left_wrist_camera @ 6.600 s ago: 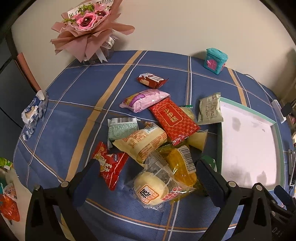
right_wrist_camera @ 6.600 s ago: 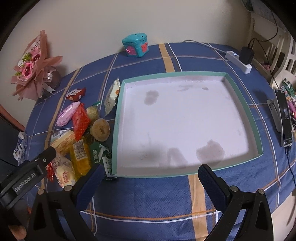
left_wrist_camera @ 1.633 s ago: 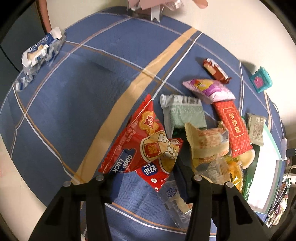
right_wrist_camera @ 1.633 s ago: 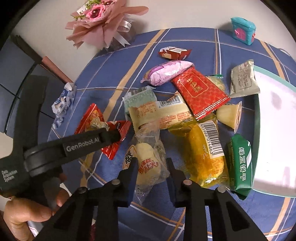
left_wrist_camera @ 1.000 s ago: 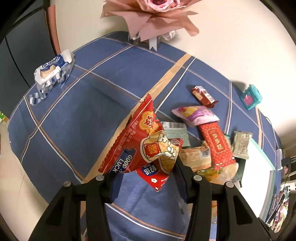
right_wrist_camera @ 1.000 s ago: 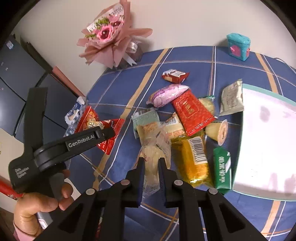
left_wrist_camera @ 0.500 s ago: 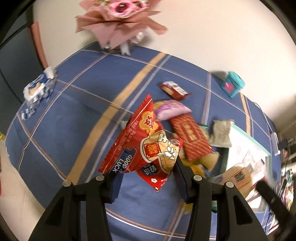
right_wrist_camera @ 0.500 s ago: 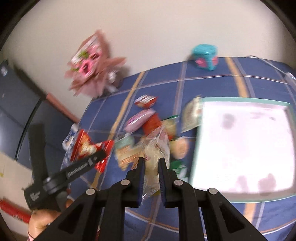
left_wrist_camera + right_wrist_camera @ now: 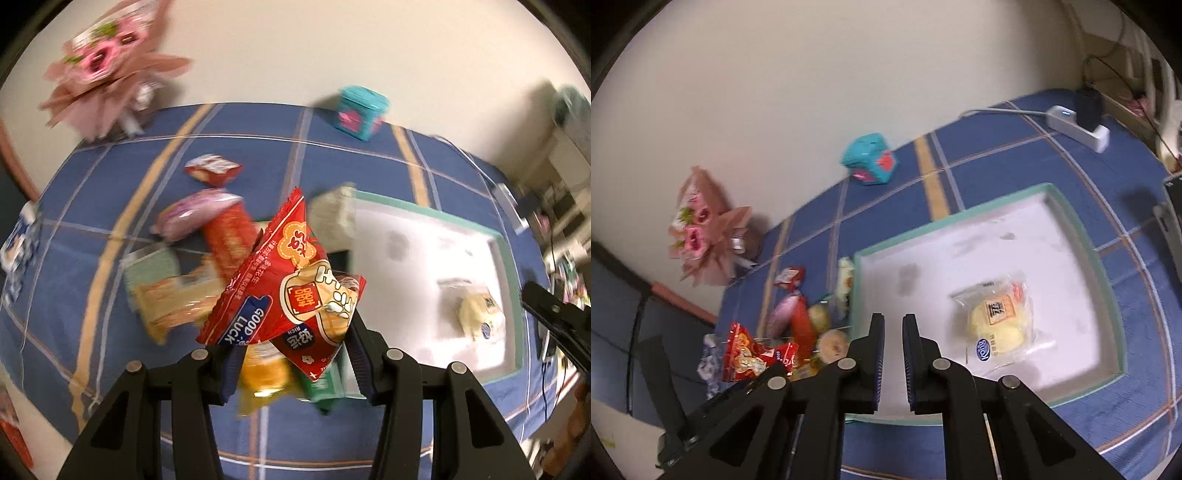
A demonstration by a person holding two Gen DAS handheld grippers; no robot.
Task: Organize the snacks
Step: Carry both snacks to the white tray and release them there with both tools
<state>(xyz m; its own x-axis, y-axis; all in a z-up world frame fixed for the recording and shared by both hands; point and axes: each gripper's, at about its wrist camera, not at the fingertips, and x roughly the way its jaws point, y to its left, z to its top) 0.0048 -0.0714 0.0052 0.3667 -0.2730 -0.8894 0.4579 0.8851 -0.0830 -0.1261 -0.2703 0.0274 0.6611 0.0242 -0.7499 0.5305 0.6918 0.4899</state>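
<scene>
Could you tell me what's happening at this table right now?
A person with a gripper in each hand is sorting snacks into a tray. The left gripper holds a red snack bag up over the pile of snacks on the blue tablecloth. The right gripper is shut and empty, at the tray's near edge. A wrapped yellow bun already lies in the tray, the only snack there.

tray (image 9: 1106, 295): right on table (image 9: 979, 147) | bun packet (image 9: 999, 325): in tray | snack pile (image 9: 207, 251): left of tray
</scene>
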